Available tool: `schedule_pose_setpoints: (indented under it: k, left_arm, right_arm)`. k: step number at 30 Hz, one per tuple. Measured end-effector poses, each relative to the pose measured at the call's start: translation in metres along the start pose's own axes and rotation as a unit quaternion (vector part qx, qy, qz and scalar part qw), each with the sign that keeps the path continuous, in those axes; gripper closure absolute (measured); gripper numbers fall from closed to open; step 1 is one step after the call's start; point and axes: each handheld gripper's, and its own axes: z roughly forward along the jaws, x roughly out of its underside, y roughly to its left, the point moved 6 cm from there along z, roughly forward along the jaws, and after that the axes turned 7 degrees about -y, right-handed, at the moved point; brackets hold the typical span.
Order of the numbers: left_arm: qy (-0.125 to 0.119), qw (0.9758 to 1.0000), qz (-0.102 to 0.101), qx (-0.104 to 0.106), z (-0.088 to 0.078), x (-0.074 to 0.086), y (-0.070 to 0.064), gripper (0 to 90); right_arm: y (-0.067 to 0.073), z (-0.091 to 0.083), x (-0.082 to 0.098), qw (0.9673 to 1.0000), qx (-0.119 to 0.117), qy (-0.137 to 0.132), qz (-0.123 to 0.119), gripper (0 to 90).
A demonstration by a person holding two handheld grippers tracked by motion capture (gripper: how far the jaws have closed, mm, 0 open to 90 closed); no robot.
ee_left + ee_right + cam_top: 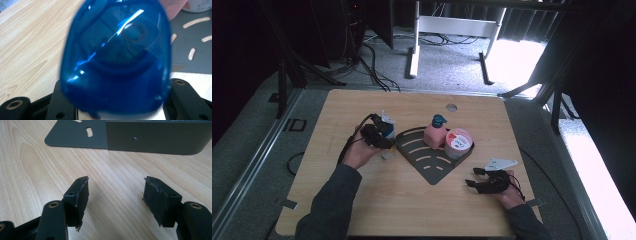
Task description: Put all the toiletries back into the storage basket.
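Grey carpet and trailing cables surround a pale wooden table (362, 200), on which a dark slotted corner rack (427, 160) lies near the middle. On the rack's far part stand a pink pump bottle (435, 134) and, just right of it, a white tub with a red label (458, 142).

At the rack's left edge the left gripper (379, 137) is closed around a bottle with a blue cap (387, 131), holding it upright just beside the rack, probably to set it among the others. In the left gripper view the blue cap (117, 57) sits blurred between the jaws, so the pads' contact and the label are hard to make out.

On the near right side of the table, well apart from the bottles, the right gripper (479, 179) rests low. Its jaws stand partly open with nothing but bare wood between them, likely waiting. In its own view the rack's upright wall (157, 137) is cut off at the top edge.
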Motion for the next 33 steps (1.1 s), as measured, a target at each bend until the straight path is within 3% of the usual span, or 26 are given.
schedule_pose_setpoints:
  k: [17,33]
  left_arm:
    - [0.034,0.9993,0.001,0.016,0.012,0.009,0.0,49.0]
    - [0.039,0.9988,0.005,0.028,0.01,0.009,-0.001,53.5]
  right_arm:
    - [0.0,0.0,0.0,1.0,0.0,0.0,0.0,36.4]
    - [0.0,0.0,0.0,1.0,0.0,0.0,0.0,36.4]
